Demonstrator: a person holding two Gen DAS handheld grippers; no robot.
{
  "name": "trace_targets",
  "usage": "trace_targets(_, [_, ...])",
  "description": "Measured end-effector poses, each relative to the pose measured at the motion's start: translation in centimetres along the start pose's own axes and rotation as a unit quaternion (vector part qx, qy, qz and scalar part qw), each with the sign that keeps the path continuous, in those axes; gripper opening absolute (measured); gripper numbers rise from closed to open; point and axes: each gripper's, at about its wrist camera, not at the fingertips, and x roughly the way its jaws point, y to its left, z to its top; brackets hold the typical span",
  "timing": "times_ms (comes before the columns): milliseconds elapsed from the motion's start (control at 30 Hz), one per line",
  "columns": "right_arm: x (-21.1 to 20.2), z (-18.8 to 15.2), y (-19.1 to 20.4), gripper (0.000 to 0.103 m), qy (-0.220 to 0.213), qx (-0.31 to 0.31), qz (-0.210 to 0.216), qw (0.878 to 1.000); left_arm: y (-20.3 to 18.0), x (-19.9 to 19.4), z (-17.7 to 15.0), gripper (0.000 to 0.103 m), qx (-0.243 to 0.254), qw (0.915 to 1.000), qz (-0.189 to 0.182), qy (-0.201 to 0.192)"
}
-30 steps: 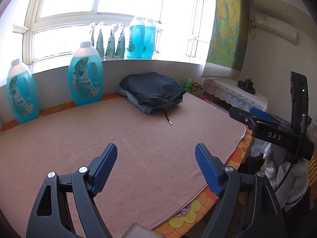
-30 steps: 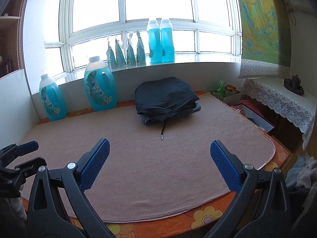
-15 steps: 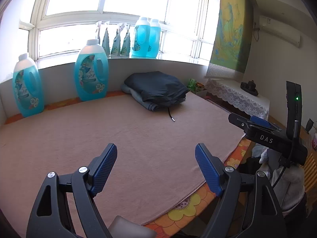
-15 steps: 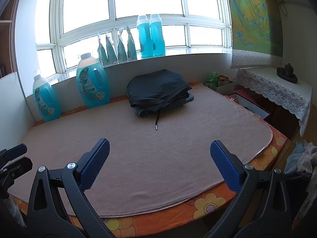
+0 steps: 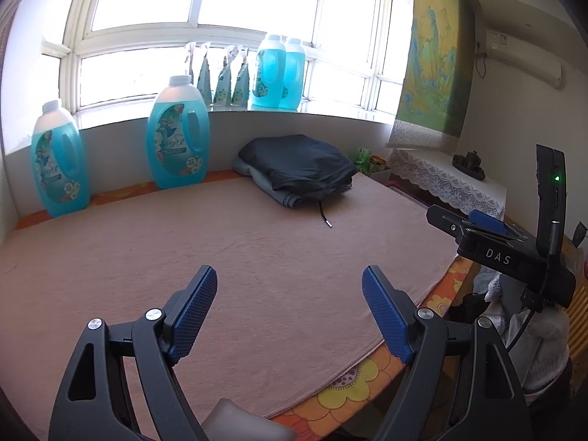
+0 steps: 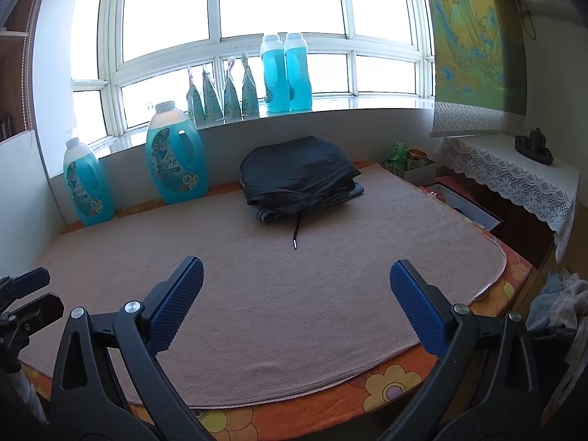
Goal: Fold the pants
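Dark navy pants (image 5: 297,163) (image 6: 299,172) lie folded in a compact stack at the far edge of the pink towel (image 5: 257,257) (image 6: 294,294), directly below the windowsill, resting on a second folded grey-blue garment (image 5: 264,191). A black drawcord (image 6: 296,233) trails from the stack toward the near edge of the towel. The left gripper (image 5: 290,312) is held above the near part of the towel, its blue-padded jaws spread wide and gripping nothing; the pants lie well beyond them, toward the window. The right gripper (image 6: 296,301) is likewise held over the near edge of the towel, jaws wide apart and unloaded, the pants well ahead and roughly centred between them. Two large blue detergent bottles (image 5: 178,132) (image 6: 174,161) stand at the towel's far left edge, beside the pants. Compared with one second ago, the pants stack and drawcord lie unchanged on the towel, both grippers show the same wide opening, and both views show more of the floral cloth (image 6: 397,386) under the towel's near edge, consistent with the grippers having drawn back from the pants.
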Motion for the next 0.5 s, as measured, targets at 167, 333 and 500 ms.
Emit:
trace_targets(167, [0.00, 0.05, 0.15, 0.103, 0.000, 0.000, 0.001, 1.000, 0.04, -0.20, -0.04, 0.081, 0.001, 1.0000, 0.003, -0.003])
trace_targets(333, [0.12, 0.09, 0.30, 0.103, 0.001, -0.002, 0.001, 1.000, 0.20, -0.26, -0.04, 0.081, -0.001, 1.0000, 0.007, -0.004])
trace_targets(500, [0.33, 0.18, 0.53, 0.103, 0.003, -0.002, 0.003, 1.000, 0.22, -0.22, -0.12, 0.081, -0.002, 0.9999, 0.010, -0.005])
